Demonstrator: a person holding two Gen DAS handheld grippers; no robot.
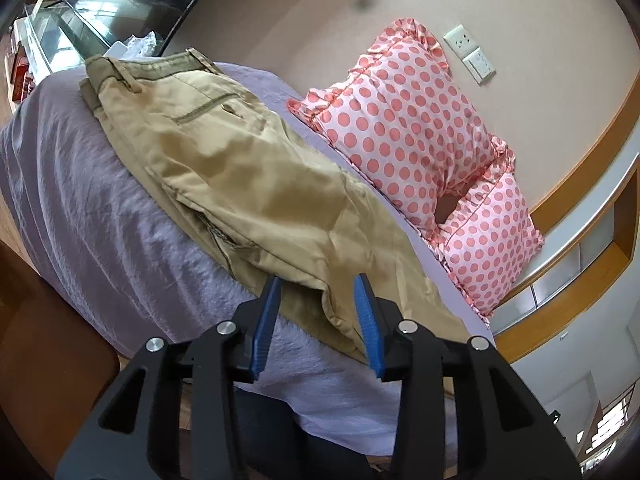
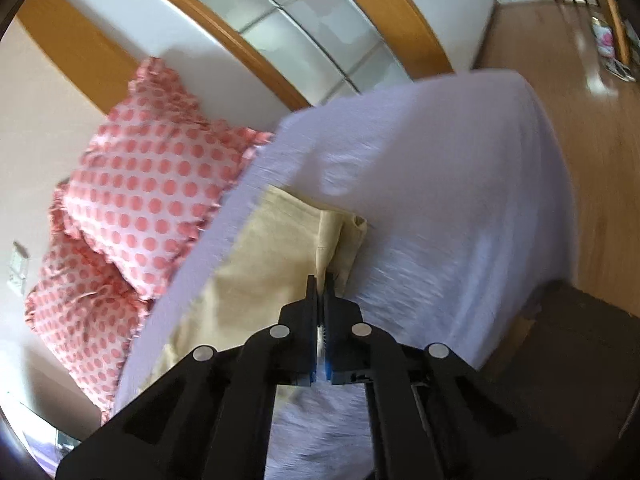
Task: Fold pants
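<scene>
Tan pants lie lengthwise on a bed covered by a lavender sheet, waistband at the far end. My left gripper is open, its blue fingers straddling the near edge of a pant leg without clamping it. In the right wrist view the pant legs' cuff end lies on the sheet. My right gripper is closed at the leg's edge near the hem; cloth seems pinched between the pads. That view is blurred by motion.
Two pink polka-dot pillows lean against the beige wall beside the pants; they also show in the right wrist view. A wall socket is above them. A glass cabinet stands beyond the bed. Wooden floor lies past the bed's edge.
</scene>
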